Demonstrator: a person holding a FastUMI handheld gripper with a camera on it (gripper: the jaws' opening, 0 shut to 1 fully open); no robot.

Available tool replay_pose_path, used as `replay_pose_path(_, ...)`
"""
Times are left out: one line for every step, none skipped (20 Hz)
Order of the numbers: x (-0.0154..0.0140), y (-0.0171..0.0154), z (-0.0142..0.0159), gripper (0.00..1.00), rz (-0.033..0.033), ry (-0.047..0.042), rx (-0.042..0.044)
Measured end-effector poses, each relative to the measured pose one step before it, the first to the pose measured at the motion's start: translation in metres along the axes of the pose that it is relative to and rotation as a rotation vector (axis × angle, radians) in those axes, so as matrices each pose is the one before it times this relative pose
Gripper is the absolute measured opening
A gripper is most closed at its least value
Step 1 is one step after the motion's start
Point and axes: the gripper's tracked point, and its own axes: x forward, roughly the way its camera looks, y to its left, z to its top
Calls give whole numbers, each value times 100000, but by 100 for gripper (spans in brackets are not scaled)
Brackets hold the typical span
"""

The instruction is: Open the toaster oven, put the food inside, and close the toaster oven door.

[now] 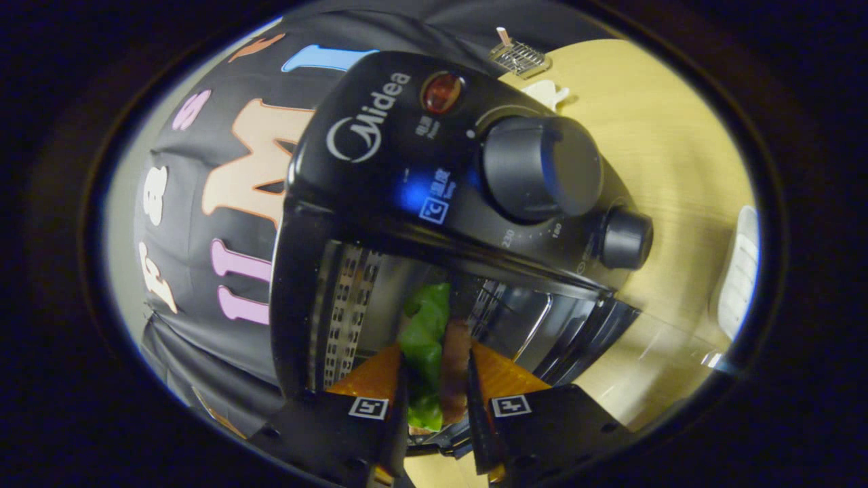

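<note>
1. My gripper point(437, 400) was clamped on the food point(434, 352), a green leafy piece beside a brown one, both fingers pressing it.
2. The food sat at the mouth of the toaster oven point(380, 169), its door point(590, 332) open; the lower end of the food was hidden between my fingers.
3. I could not make out the brown piece clearly.
4. Two knobs point(542, 169) faced me; a wire rack point(519, 57) lay beyond on the wooden table point(664, 149), a white object point(739, 271) cut off beside it.
</note>
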Motion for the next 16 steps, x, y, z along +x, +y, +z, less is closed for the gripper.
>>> replay_pose_path(-178, 191, -67, 41, -717, 146, -2822)
replay_pose_path(-168, 31, 0, 47, -712, -152, -2503)
replay_pose_path(-100, -273, 98, 52, -1703, -683, -3489)
replay_pose_path(-396, -200, 169, 58, -1029, -361, -2971)
replay_pose_path(-438, -227, 245, 64, -1894, -592, -2501)
replay_pose_path(-489, -387, 535, 70, -2813, -1572, -3164)
replay_pose_path(-605, -493, 603, 76, -3011, -2161, -4516)
replay_pose_path(-670, -497, 802, 81, -2697, -2364, -5545)
replay_pose_path(-569, -424, 402, 87, -2602, -895, -5675)
replay_pose_path(293, 338, 157, 93, 2264, 21, -3037)
replay_pose_path(-1273, 146, 77, 99, 408, 67, -2128)
replay_pose_path(-463, 81, 358, 99, 792, -506, -2481)
replay_pose_path(-1070, 93, 424, 99, 544, -532, -2807)
replay_pose_path(-844, 132, 455, 99, 445, -937, -2669)
replay_pose_path(-882, 310, 341, 99, 1093, -85, -2288)
replay_pose_path(-878, 455, -3, 99, 1894, 800, -2016)
